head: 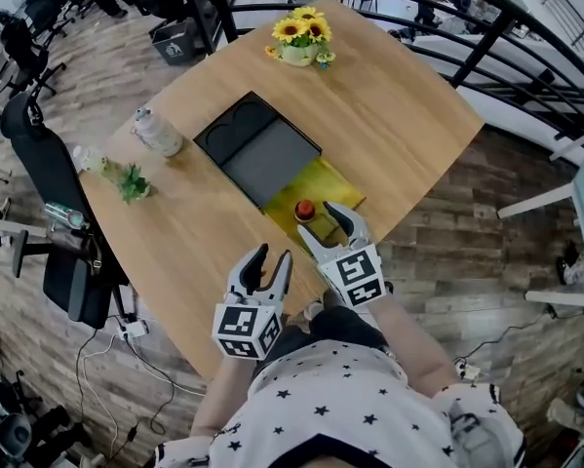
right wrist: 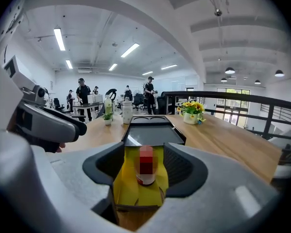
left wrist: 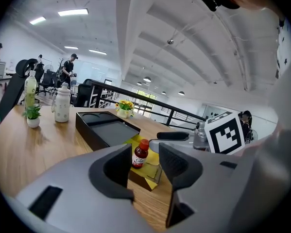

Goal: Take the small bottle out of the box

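A small bottle with a red cap stands upright in an open yellow box near the table's front edge. My right gripper is open and level with the box, with the bottle just ahead between its jaws, untouched. My left gripper is open and empty, a little left of and nearer than the box. From the left gripper I see the bottle in the yellow box and the right gripper beside it. The left gripper shows at the left of the right gripper view.
A black tray lies against the far end of the yellow box. Sunflowers in a pot stand at the table's far edge. A white bottle, a small plant and a clear bottle stand at the left. Chairs and a railing surround the table.
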Demonstrator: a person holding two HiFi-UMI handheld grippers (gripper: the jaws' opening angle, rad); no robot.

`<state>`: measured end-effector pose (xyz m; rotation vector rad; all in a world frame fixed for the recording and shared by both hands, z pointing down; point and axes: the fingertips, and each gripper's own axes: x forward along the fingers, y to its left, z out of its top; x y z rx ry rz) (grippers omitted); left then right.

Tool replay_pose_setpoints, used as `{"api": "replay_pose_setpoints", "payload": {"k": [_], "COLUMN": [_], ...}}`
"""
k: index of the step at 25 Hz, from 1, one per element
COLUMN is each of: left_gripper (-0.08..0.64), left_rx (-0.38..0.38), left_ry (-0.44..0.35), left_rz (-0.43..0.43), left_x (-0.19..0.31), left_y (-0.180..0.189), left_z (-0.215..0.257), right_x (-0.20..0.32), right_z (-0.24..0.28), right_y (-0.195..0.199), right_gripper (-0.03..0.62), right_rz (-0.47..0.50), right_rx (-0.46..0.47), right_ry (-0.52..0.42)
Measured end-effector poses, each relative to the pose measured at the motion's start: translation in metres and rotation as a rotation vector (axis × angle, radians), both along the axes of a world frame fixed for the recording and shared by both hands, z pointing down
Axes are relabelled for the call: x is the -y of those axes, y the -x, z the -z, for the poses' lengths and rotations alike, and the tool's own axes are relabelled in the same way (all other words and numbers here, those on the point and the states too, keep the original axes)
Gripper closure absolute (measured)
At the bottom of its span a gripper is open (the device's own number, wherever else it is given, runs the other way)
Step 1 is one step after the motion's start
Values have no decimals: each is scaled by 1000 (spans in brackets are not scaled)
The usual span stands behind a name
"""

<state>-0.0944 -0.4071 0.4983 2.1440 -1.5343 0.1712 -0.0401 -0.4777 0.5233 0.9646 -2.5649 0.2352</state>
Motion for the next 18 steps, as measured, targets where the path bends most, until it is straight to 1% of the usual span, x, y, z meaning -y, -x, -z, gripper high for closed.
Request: {"api": "replay_pose_setpoints", "payload": {"k": [3,10,12,14,17,18], "left_gripper": [394,394,394,394,394,394], "left_rx": [0,2,4,5,8,10], "left_ry": [7,20,24,29,36,37], "left_rz": [8,29,32,33,29,27], "left_x": [4,12,14,15,15,15], "left_y": [0,3,4,5,5,5], "left_z": [-3,-9,-10,-12,-14,-14], "right_x": [9,18,19,19,18,18], "right_z": [-12,-26,-30,-34,-37,-38], "right_y": [1,11,14,17,18,18], "right_gripper": [351,353,377,383,442,446], "right_rz": [5,32,43,57,65,65], "right_rx": [-23,-39,-49,-64,-78,-80], "right_ry": [11,52,58,61,59,56]}}
